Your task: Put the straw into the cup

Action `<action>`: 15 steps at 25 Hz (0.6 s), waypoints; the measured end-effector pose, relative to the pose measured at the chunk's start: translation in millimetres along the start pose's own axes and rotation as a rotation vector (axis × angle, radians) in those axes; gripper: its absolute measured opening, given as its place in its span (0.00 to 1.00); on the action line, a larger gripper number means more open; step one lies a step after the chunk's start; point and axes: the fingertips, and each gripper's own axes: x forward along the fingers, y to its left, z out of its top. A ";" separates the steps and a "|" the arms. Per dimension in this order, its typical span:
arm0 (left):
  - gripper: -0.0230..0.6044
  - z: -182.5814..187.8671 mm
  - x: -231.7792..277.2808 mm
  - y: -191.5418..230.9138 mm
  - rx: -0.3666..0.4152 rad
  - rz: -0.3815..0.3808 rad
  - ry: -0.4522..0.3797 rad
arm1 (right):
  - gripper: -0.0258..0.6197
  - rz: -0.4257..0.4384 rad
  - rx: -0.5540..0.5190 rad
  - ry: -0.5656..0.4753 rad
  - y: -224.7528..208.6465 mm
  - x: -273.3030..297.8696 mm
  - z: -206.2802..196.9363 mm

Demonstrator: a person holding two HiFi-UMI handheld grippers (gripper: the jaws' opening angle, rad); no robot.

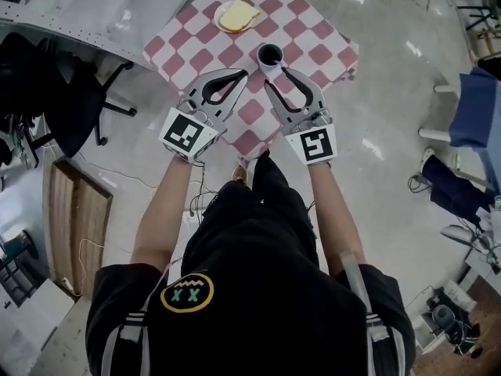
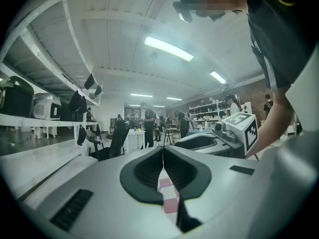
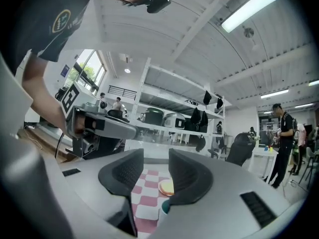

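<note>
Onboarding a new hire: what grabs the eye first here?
Two grey grippers are held side by side over a pink-checked table: the left gripper shut, the right gripper open and empty. A cup stands just beyond the right gripper, and a plate holding something yellow sits farther back.

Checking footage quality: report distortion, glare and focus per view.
Head view: sharp, with glare streaks on the floor. Left gripper view: heavy fisheye, dark corners, ceiling light glaring, shut left gripper slightly soft. Right gripper view: same fisheye, open right gripper clear.
</note>
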 end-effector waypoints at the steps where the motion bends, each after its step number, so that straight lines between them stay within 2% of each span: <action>1: 0.07 6.9 -7.7 -4.8 0.004 0.003 0.002 | 0.32 -0.009 0.005 -0.008 6.3 -7.0 8.5; 9: 0.07 41.4 -75.2 -55.9 0.031 -0.026 -0.039 | 0.31 -0.051 -0.005 0.007 71.1 -64.0 51.7; 15: 0.07 56.6 -112.0 -81.6 0.020 -0.035 -0.049 | 0.30 -0.071 -0.016 0.024 99.3 -94.0 74.5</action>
